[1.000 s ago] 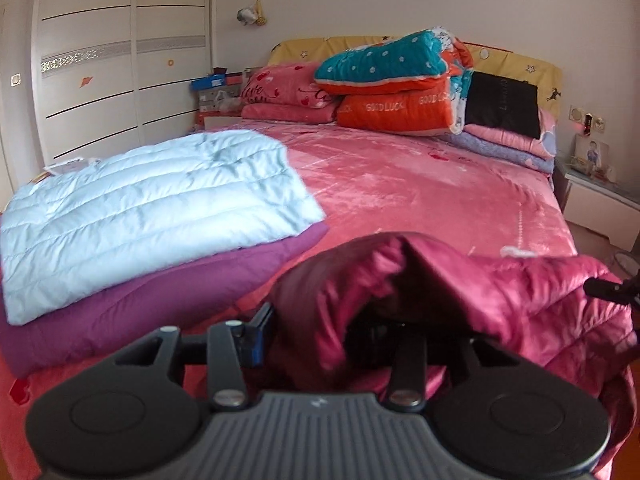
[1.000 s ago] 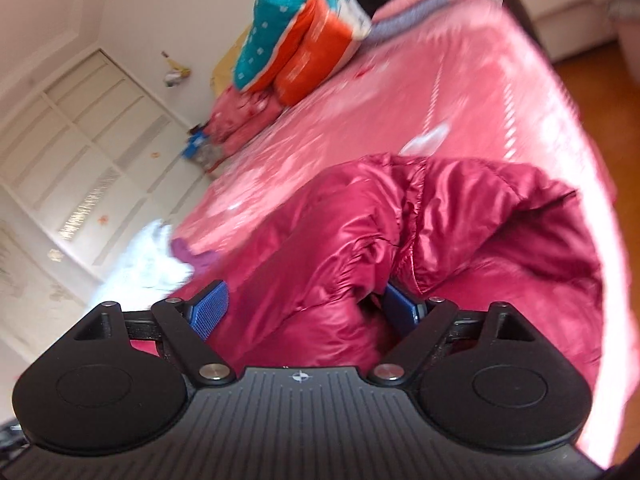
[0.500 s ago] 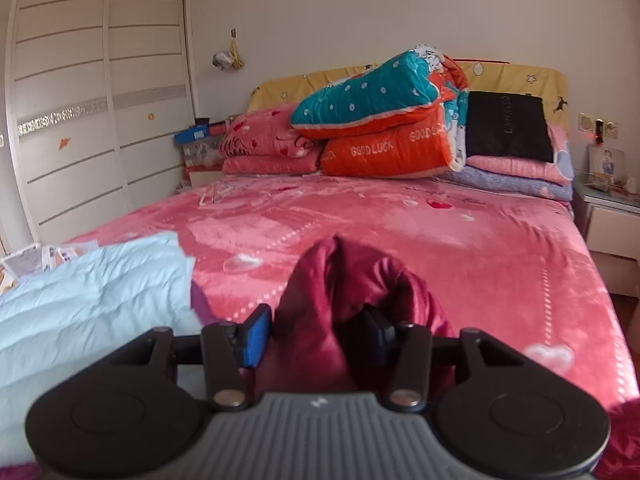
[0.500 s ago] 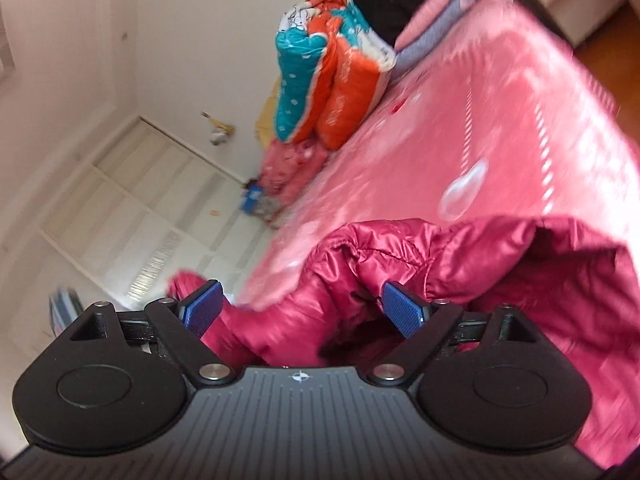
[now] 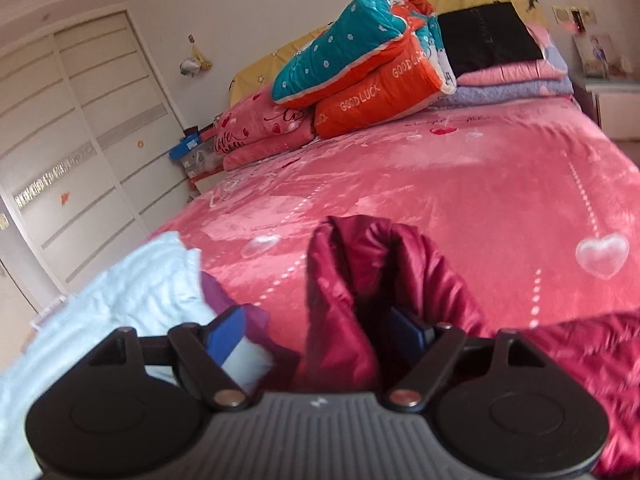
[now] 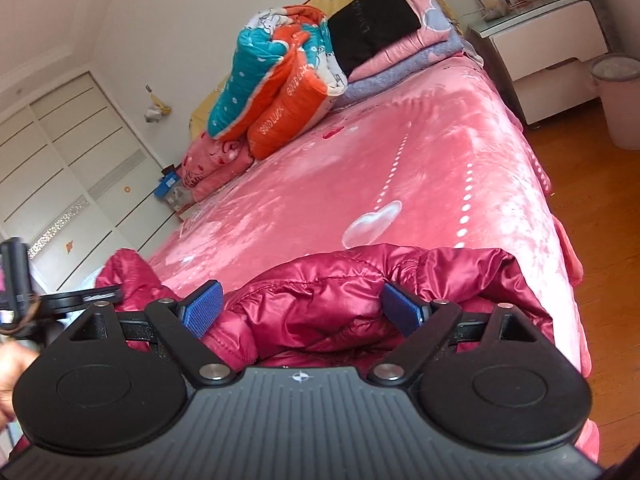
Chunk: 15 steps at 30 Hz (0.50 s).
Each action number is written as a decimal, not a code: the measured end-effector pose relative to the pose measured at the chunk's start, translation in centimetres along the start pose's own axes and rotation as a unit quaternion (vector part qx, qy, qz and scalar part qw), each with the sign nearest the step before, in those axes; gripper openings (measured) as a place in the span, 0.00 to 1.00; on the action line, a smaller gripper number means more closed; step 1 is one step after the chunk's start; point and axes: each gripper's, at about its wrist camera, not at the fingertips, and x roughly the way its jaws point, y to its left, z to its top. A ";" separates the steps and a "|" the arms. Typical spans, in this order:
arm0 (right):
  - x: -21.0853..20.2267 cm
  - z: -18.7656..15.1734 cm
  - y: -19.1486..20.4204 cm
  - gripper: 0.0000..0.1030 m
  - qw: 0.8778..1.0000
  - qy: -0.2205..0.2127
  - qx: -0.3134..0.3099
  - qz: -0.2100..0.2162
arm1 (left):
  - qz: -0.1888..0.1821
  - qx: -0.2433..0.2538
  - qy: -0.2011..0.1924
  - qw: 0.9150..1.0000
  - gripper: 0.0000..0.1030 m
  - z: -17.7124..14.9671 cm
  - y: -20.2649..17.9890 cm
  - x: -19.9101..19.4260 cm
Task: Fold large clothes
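My left gripper and right gripper both stand released, jaws spread around bunched folds of the crimson puffer jacket at the bed's near edge. Probably light, slick, springy: grip seams or hem.

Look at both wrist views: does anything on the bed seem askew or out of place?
The dark red puffer jacket lies bunched in a crumpled heap at the foot of the pink bed, one fold standing upright between the left tongs. The folded light blue jacket lies flat beside it.
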 end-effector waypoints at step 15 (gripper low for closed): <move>-4.0 0.0 0.3 1.00 0.996 -0.031 -0.051 -0.071 | 0.000 -0.038 0.016 0.999 0.79 -9.8 9.8 -14.9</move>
